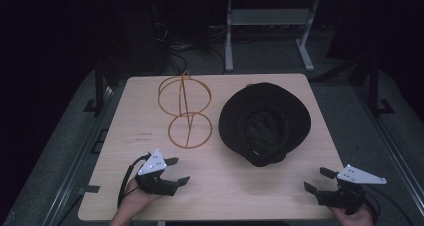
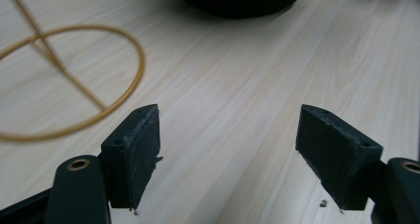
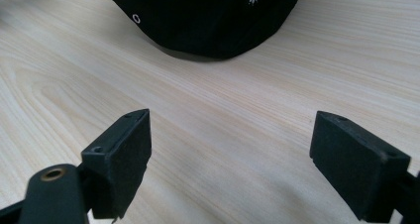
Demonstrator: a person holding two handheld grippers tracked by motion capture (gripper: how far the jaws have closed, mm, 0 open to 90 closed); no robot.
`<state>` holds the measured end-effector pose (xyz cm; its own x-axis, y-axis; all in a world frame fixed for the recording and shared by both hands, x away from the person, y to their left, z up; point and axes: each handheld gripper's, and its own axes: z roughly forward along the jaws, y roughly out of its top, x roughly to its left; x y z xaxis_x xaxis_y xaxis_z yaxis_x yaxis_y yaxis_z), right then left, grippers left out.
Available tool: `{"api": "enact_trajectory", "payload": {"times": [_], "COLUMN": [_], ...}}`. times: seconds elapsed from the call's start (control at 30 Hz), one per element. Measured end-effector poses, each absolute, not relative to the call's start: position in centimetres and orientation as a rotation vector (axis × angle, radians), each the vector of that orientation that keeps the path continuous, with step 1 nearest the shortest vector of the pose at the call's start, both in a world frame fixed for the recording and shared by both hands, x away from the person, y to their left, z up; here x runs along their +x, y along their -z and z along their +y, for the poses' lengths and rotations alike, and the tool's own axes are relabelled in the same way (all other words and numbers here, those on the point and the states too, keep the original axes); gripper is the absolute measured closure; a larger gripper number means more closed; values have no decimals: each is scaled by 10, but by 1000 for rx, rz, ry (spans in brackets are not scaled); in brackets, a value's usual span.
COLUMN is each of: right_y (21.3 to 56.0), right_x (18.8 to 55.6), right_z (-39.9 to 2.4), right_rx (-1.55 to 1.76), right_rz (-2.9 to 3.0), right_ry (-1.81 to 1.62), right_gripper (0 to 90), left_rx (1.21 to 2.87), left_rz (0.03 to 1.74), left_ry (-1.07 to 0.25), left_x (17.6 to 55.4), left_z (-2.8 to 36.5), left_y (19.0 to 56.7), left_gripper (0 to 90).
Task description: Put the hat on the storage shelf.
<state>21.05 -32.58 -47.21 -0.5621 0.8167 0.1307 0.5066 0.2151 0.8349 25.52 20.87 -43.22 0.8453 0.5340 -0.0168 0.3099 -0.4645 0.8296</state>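
At the near edge of the pale wood-grain table (image 1: 225, 186), the left gripper (image 1: 176, 171) rests low in the person's left hand (image 1: 131, 198), its jaws spread wide with nothing between them. In the left gripper view the two black jaws show blocky, matte pads (image 2: 133, 154) with scuffed edges, bare tabletop between them. At the near right corner, the right gripper (image 1: 316, 180) is likewise wide open and empty, held by the right hand (image 1: 357, 217), with a grey three-cornered plate on top; in the right gripper view its pads (image 3: 121, 159) stand far apart over bare wood.

Farther in, toward the middle of the table, a thin golden wire hat stand (image 1: 186, 108) lies tipped on its side: one round hoop flat on the table nearer the left gripper, a spherical cage of hoops beyond it. Just right of it, apart from it, sits a black bucket hat (image 1: 265, 121), soft fabric, upside down with its hollow crown facing up. Small metal eyelets and a white printed mark show on its side in the right gripper view.

Beyond the table, a dim floor with cables and pale metal table legs (image 1: 229, 36).
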Motion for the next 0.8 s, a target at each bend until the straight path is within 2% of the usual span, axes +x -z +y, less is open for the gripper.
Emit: {"api": "enact_trajectory", "payload": {"times": [0.27,0.8], "right_y": [468,469], "right_x": [206,207], "right_z": [-326,-322], "right_rx": [1231,1211], "right_rz": [2134,2161], "right_ry": [-1293,-1302], "right_gripper": [157,158], "left_rx": [2146,2191], "left_rz": [479,350], "left_ry": [-271,-269], "left_x": [259,275], "left_z": [175,120], "left_y": [410,385], "left_gripper": [251,256]}}
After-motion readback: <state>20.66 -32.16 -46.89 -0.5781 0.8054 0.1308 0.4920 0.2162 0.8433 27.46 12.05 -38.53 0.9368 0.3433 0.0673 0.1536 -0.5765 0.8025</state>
